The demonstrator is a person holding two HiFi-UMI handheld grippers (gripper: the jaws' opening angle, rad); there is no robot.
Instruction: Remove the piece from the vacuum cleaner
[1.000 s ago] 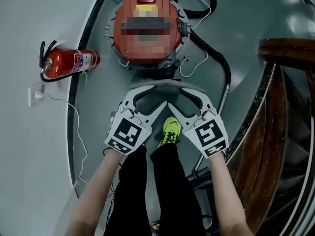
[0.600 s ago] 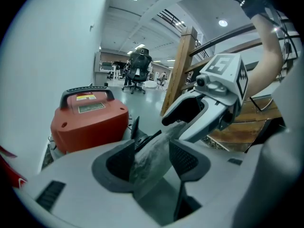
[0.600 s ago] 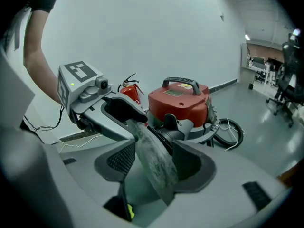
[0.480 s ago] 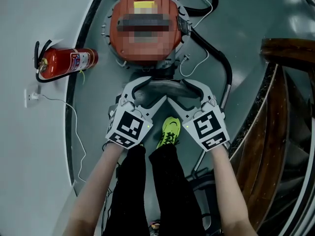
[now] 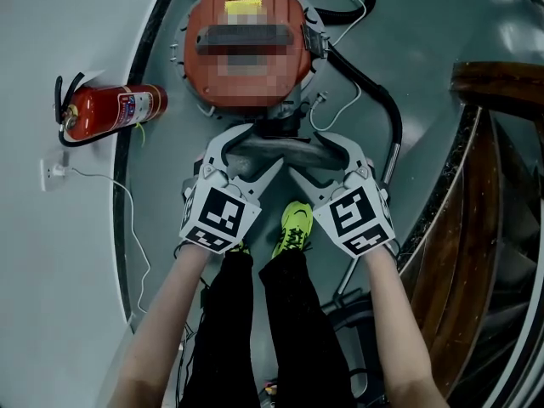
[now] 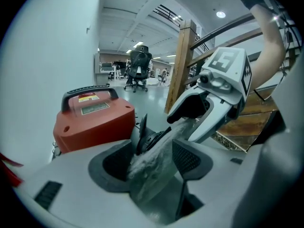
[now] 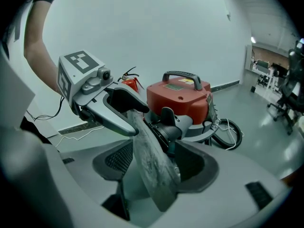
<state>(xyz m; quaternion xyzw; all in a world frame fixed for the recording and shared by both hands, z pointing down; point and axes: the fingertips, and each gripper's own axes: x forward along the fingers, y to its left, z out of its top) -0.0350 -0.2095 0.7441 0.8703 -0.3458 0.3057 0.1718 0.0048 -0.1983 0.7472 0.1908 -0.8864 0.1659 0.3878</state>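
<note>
The red vacuum cleaner (image 5: 246,41) stands on the floor ahead of me. A grey, dusty, curved flat piece (image 5: 276,149) lies crosswise at its black front fitting (image 7: 164,127). My left gripper (image 5: 262,151) has the piece's left end between its jaws, and my right gripper (image 5: 303,151) has the right end. Both pairs of jaws are opening. In the left gripper view the piece (image 6: 156,163) stands between the dark pads with a gap on its right side. In the right gripper view the piece (image 7: 152,160) hangs loosely between the pads.
A red fire extinguisher (image 5: 110,109) lies on the floor to the left, near a wall socket (image 5: 53,172) with a cable. A black hose (image 5: 378,100) curls round the vacuum's right side. A wooden stair railing (image 5: 493,83) borders the right. My green shoe (image 5: 293,226) is below the grippers.
Both grippers have moved forward toward the vacuum, carrying the grey piece up to its front fitting. Their jaws stand wider round the piece than before.
</note>
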